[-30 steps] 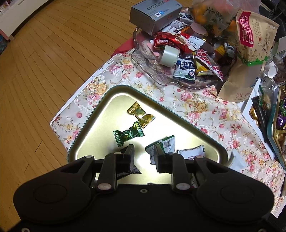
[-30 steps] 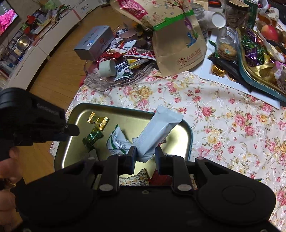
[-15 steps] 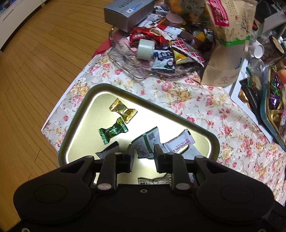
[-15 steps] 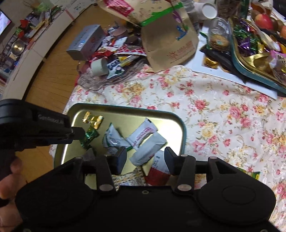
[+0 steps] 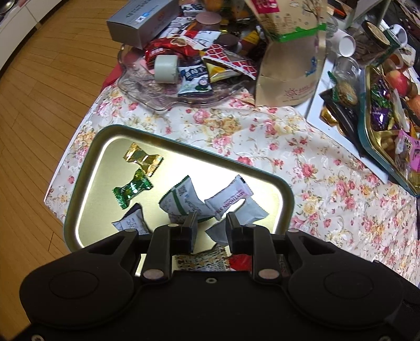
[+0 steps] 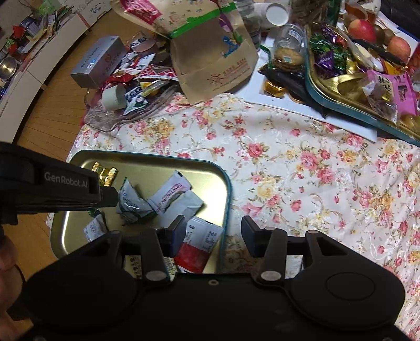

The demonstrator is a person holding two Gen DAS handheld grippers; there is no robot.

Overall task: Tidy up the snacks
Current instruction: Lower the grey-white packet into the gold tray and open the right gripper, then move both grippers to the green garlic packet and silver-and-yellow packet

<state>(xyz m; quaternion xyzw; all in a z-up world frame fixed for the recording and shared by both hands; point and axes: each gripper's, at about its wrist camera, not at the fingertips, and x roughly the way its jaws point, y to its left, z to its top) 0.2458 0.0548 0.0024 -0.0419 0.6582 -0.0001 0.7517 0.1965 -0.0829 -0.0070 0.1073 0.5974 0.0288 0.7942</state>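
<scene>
A gold metal tray (image 5: 86, 168) with a teal rim sits on a flowered tablecloth (image 5: 302, 168) at the near left corner of the table. In it lie a gold-wrapped candy (image 5: 143, 158) at the far left, a green-wrapped candy (image 5: 131, 189) just nearer, a green-and-white packet (image 5: 181, 200) in the middle, and a white bar packet (image 5: 228, 196) with a plain white packet (image 5: 249, 213) touching it on the right. A small printed white packet (image 5: 132, 223) lies at the near left, and a red-and-white packet (image 6: 202, 241) lies at the near right edge.

The left gripper (image 5: 210, 224) hangs low over the near side of the tray, its jaws a narrow gap apart with nothing pinched between them. The right gripper (image 6: 212, 227) hovers over the tray's right rim, jaws spread wide and empty; its left finger is above the red-and-white packet and its right finger is above the cloth.

Farther back, a clear glass dish (image 5: 147, 89) holds a heap of snack packets and a roll of tape (image 5: 166, 68), with a grey box (image 5: 141, 21) resting on its far edge. A brown paper bag (image 5: 288, 68) stands to its right. At the far right, another tray (image 6: 341, 105) carries purple and green candies and a pink packet (image 6: 391, 89), with apples (image 6: 363, 28) beyond it.
</scene>
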